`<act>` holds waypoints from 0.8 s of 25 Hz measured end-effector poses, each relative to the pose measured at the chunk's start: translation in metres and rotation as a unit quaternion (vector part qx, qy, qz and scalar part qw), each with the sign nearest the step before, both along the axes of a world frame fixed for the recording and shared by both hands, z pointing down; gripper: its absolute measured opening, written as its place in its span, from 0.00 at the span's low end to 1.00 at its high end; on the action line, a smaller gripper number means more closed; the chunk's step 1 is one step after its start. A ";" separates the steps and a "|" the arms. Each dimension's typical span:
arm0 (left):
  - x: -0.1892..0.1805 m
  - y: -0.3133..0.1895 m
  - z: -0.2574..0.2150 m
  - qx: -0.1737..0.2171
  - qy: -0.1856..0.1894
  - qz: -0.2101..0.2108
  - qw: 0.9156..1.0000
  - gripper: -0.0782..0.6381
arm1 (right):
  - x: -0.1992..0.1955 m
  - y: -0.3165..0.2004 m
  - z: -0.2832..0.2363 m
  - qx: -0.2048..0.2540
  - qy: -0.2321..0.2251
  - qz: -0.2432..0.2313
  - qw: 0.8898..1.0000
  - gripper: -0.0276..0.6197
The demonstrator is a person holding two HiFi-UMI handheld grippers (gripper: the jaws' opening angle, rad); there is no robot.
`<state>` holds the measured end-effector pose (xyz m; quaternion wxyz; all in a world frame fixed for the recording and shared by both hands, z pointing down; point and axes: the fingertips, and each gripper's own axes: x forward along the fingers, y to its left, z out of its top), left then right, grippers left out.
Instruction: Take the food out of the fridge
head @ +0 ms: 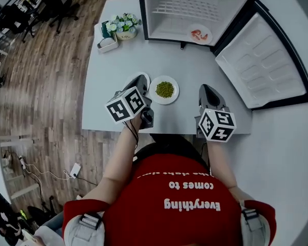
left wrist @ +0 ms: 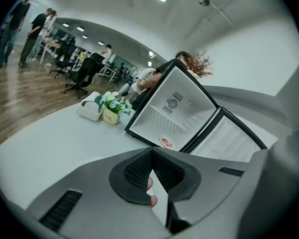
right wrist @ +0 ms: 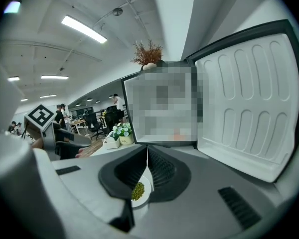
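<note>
Both claws pressed together, nothing pinched: we see the left gripper (head: 141, 78) and right gripper (head: 206, 88) hovering over the white table (head: 118, 55), low in the frame. Between them sits a plate of green peas (head: 164, 89). At upper centre, the open fridge (head: 154, 19) holds a plate of red food (head: 199, 34), perhaps shrimp.

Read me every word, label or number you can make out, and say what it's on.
"Everything comes to": on the red shirt, upside down in the head view; a third line is unreadable.
The fridge sticker, on the back wall: too small to read.
The flower pot label: blurred.
The marker cubes: square patterns only, no words.
</note>
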<state>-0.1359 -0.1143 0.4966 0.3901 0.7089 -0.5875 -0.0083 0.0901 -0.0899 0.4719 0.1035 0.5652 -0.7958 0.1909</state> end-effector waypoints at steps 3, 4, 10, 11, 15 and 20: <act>0.025 -0.002 -0.013 0.040 -0.095 0.058 0.993 0.12 | 0.002 -0.002 -0.003 0.004 -0.003 0.006 1.000 0.06; 0.032 -0.003 -0.018 0.057 -0.131 0.070 0.987 0.12 | 0.003 -0.003 -0.003 0.004 -0.004 0.008 1.000 0.06; 0.060 -0.013 -0.033 0.122 -0.262 0.126 0.949 0.12 | 0.007 -0.014 0.002 -0.005 0.001 0.012 1.000 0.06; 0.061 -0.017 -0.035 0.130 -0.274 0.128 0.944 0.12 | 0.006 -0.017 0.004 -0.008 0.001 0.009 1.000 0.07; 0.056 -0.028 -0.041 0.159 -0.325 0.132 0.923 0.12 | 0.007 -0.032 0.016 -0.032 -0.026 0.006 0.999 0.07; 0.047 -0.047 -0.051 0.197 -0.359 0.131 0.903 0.12 | 0.002 -0.071 0.038 -0.070 -0.045 -0.005 0.997 0.07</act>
